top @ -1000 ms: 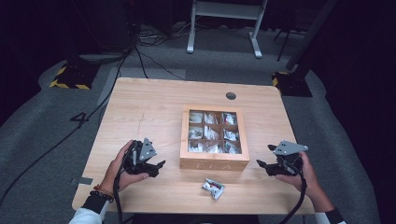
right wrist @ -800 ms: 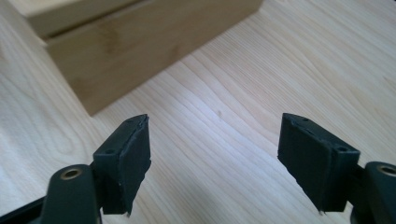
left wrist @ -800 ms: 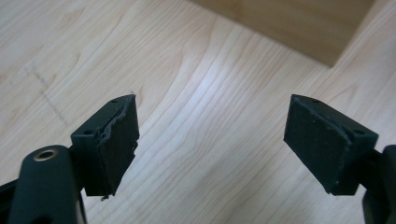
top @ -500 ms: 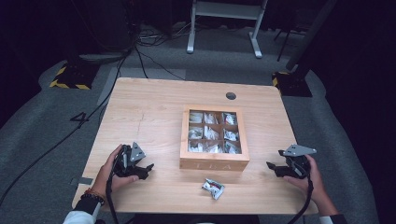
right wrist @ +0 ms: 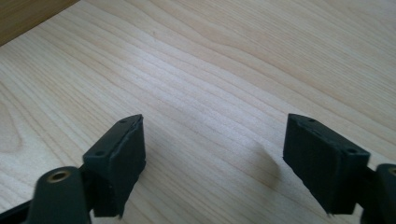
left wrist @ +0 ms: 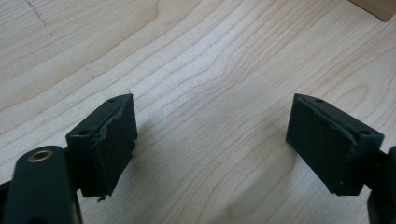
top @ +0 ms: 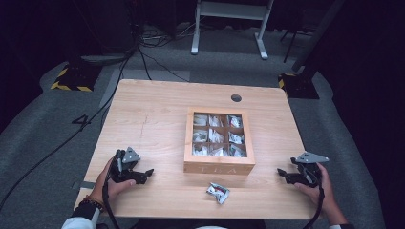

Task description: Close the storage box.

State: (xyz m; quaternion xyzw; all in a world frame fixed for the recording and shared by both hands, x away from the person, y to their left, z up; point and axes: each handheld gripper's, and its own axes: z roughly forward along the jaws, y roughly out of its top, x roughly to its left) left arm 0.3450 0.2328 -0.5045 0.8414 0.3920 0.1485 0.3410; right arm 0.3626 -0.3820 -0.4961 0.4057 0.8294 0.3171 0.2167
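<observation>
One loose tea packet (top: pixel 218 192) lies on the near edge of the desk (top: pixel 157 109), between the two hands and just in front of the tea box (top: pixel 219 167); its long axis runs slantwise, near-right to far-left; the left gripper (top: pixel 143 174) and right gripper (top: pixel 282 173) rest low at either side, both jaws wide and empty, the right's just opened further; neither is clearly closer, the right perhaps slightly.

I see a light wooden table (top: pixel 157 114) carrying a nine-compartment wooden tea box (top: pixel 219 164) and, near its front edge, what appears to be a loose foil sachet (top: pixel 218 192).
</observation>
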